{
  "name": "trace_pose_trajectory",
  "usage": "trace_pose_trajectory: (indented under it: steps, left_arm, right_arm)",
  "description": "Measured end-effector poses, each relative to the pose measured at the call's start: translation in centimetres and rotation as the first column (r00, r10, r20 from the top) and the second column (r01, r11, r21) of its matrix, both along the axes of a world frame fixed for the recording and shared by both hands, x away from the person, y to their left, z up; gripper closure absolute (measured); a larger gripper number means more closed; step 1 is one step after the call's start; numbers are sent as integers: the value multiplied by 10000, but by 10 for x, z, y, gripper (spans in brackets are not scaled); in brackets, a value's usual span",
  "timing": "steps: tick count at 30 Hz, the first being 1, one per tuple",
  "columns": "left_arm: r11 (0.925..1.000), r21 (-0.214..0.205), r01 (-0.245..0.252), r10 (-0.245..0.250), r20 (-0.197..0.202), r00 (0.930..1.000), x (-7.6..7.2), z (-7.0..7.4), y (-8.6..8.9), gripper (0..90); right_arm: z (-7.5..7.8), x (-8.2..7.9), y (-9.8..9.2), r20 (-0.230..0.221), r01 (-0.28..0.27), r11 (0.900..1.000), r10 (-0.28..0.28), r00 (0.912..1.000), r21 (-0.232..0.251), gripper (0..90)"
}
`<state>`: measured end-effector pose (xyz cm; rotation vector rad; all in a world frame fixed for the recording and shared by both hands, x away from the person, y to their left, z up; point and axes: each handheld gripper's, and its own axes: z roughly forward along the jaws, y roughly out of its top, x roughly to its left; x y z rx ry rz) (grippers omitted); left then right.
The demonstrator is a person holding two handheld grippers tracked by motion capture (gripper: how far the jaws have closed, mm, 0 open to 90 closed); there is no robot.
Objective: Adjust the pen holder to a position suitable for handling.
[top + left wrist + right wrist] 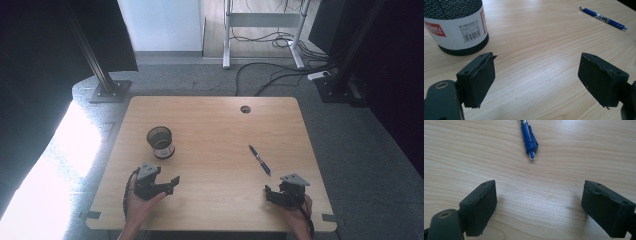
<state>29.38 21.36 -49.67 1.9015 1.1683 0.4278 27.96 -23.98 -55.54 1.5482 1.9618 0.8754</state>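
Item 1: left gripper [172, 184], near the counter's [215, 125] near-left corner. Jaws spread, nothing between them; in the left gripper view bare wood lies in the gap. Held clear of the wood and aimed across the counter, with the mesh pen cup at the upper left of that view and the pen at the far right, it looks placed to steady or guard the cup rather than to pick anything up.

Item 2: right gripper [268, 194], near the near-right corner. Jaws spread wide and empty. In the right gripper view the pen's end points straight down the gap between them, so this gripper seems lined up along the pen's length, the likely approach for a pinch on the barrel.

Item 3: blue pen [259, 160], lying flat and alone on the right half of the counter, slanted, its near end toward the right gripper. Apart from both grippers and well apart from the cup.

Item 4: mesh pen cup [160, 142], black, white label band, upright on the left half, just beyond the left gripper, not touched. Mouth open upward, ready to take the pen.

Item 5: cable hole [245, 109], near the far edge. Unused.
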Motion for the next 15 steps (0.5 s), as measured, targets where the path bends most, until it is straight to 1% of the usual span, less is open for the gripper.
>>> trace_pose_trajectory:
  steps: [1,3,6,7,8,12,14,15]
  left_arm:
    - [10000,0,0,0,0,10000,0,0,0,143]
    - [9999,80,-78,78,-20,10000,6,2,2,143]
    - [9998,-1,-193,193,-31,9998,10,4,5,143]
    - [9995,-23,-329,329,-11,9995,13,6,9,143]
    - [9995,-23,-329,329,-11,9995,13,6,9,143]
    - [9985,110,-538,538,7,9986,18,11,15,143]
    - [9980,82,-627,627,28,9980,21,12,17,142]
    - [9976,160,-672,672,16,9977,23,13,19,143]
  right_arm:
    - [0,0,0,15,18,10000,-18,10000,16,122]
    - [0,0,0,10,25,10000,-25,10000,14,122]
    - [0,0,0,12,28,10000,-28,10000,17,122]
    - [0,0,0,11,26,10000,-26,10000,16,122]
    - [0,0,0,11,26,10000,-26,10000,16,122]
    - [0,0,0,13,30,10000,-30,10000,15,122]
    - [0,0,0,12,31,10000,-31,10000,13,122]
    - [0,0,0,12,28,10000,-28,10000,11,123]
